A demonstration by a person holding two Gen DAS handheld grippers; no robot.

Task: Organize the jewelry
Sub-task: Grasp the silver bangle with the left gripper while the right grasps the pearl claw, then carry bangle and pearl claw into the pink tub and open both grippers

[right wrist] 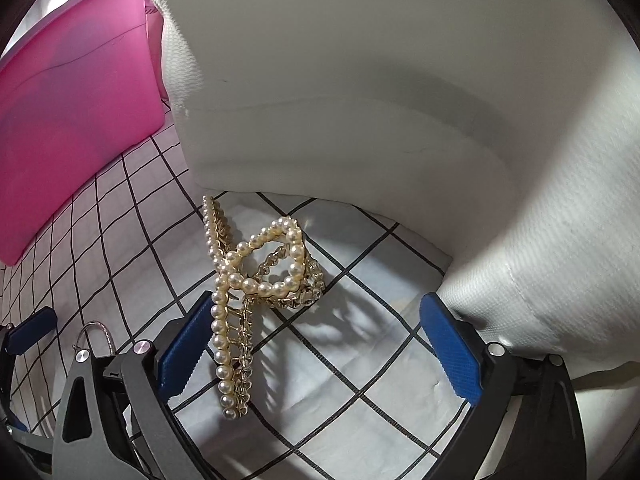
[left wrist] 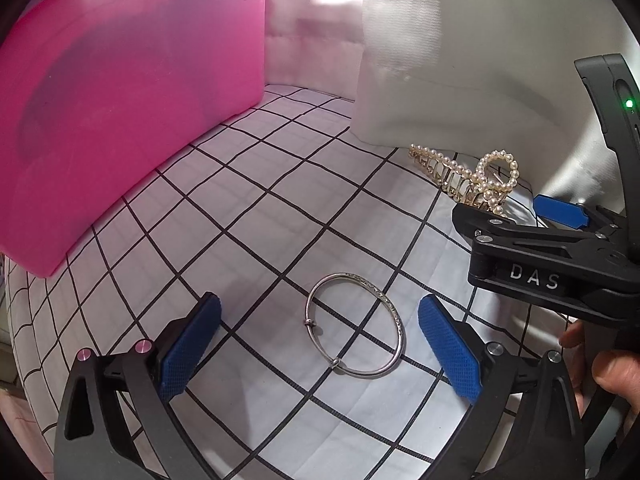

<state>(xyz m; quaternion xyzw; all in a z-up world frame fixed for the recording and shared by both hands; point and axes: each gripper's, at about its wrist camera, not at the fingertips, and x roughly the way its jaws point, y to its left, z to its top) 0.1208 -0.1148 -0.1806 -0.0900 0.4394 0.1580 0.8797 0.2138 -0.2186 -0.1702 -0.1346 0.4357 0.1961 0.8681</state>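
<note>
Jaws wide apart: left gripper around bangle, untouched.

A white cloth with a black grid covers the surface, slightly creased. At the far left stands a large pink plastic box; at the far right rises a white textured fabric-covered block. Between them, farther back, bright light washes out a pale pinkish padded wall. Hard shadows fall on the cloth.
</note>
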